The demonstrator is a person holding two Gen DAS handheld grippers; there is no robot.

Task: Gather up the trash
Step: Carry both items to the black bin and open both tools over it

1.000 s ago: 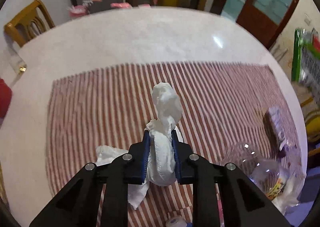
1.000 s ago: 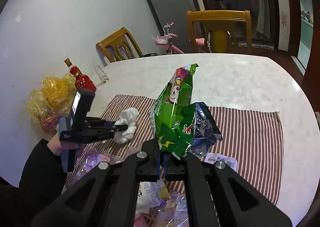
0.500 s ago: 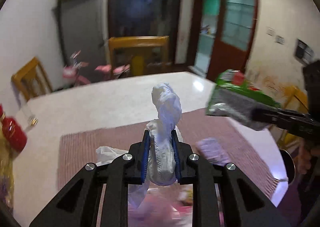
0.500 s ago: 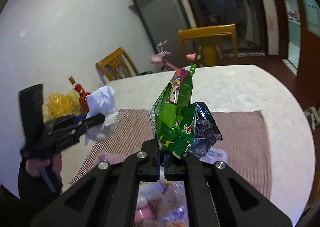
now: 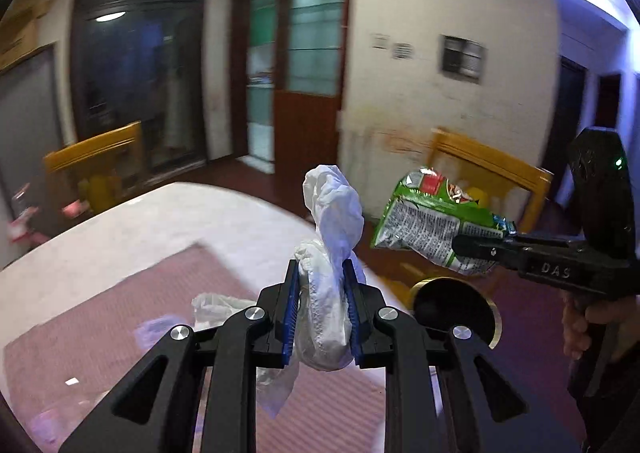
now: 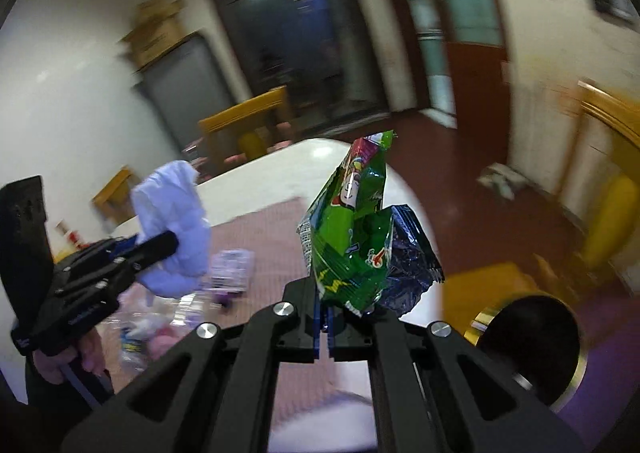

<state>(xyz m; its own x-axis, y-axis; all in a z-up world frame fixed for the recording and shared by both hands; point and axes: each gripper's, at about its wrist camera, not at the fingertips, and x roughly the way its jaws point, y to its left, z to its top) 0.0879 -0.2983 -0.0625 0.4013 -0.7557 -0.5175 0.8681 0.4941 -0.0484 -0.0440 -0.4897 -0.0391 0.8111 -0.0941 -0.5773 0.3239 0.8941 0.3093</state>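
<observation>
The left gripper (image 5: 322, 309) clamps a crumpled white tissue (image 5: 332, 213) above the striped cloth (image 5: 120, 317) on the table (image 5: 132, 229). The right gripper (image 6: 325, 319) pinches 2 snack wrappers (image 6: 352, 237), raised beside it.

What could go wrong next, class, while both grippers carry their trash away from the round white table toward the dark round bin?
1. The left gripper pinches only the middle of the crumpled white tissue; loose tails hang below and might tear off.
2. The right gripper clamps just the bottom edge of the green crinkly snack bag, so it could slip out.
3. The dark round bin has a small mouth; drops might miss it.
</observation>
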